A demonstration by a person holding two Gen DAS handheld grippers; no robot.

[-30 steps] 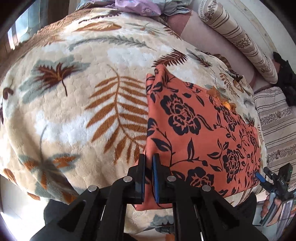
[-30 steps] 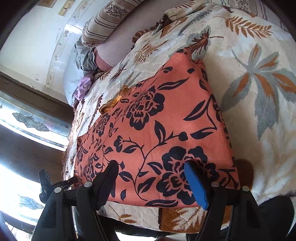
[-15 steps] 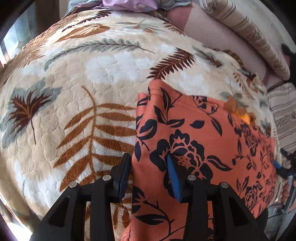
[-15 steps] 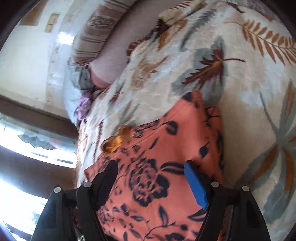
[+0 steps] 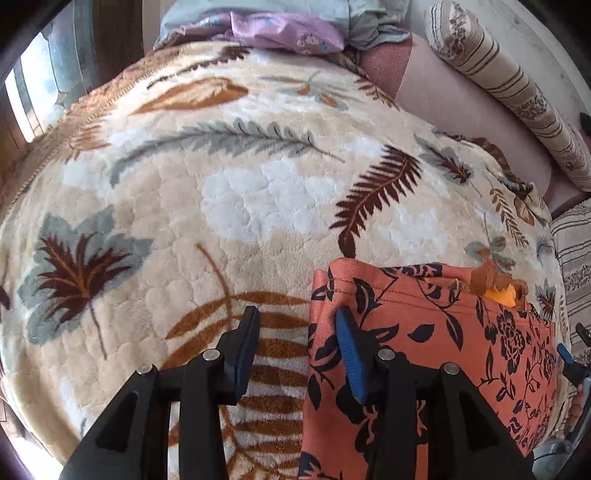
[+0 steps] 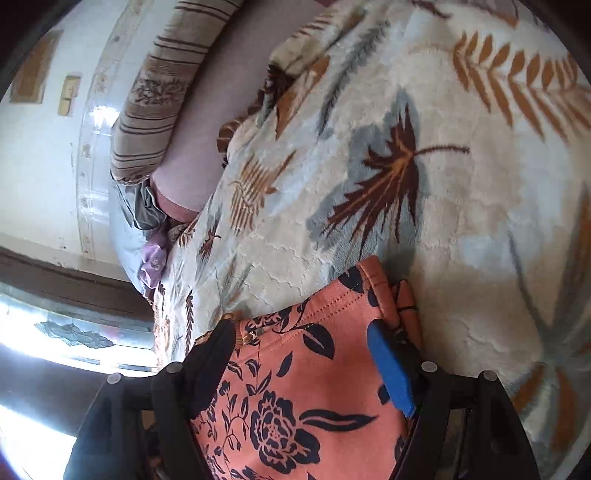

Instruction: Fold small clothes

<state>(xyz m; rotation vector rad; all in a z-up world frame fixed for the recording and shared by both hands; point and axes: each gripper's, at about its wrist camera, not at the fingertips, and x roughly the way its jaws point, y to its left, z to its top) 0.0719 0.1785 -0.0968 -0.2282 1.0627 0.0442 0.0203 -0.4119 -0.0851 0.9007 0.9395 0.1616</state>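
An orange garment with dark flowers (image 5: pixel 424 332) lies folded flat on a leaf-patterned blanket (image 5: pixel 221 184). My left gripper (image 5: pixel 295 321) hovers over the garment's left edge near its far left corner. Its jaws are opening, one finger over the blanket and the blue-padded one over the cloth, and the pads press on nothing. My right gripper (image 6: pixel 299 332) stands wide open above the orange garment (image 6: pixel 295 387) at its far right corner, holding nothing. A small orange trim piece (image 5: pixel 498 291) sticks up at the far hem.
A heap of purple and pale blue clothes (image 5: pixel 288 33) lies at the bed's far end. A striped bolster pillow (image 5: pixel 517 92) runs along the wall. A bright window (image 6: pixel 55 332) is on the left side. Plain blanket (image 6: pixel 461 221) spreads beyond the garment.
My left gripper has let go of the garment's near corner and opened. Both grippers have slid forward over the cloth to its far edge.
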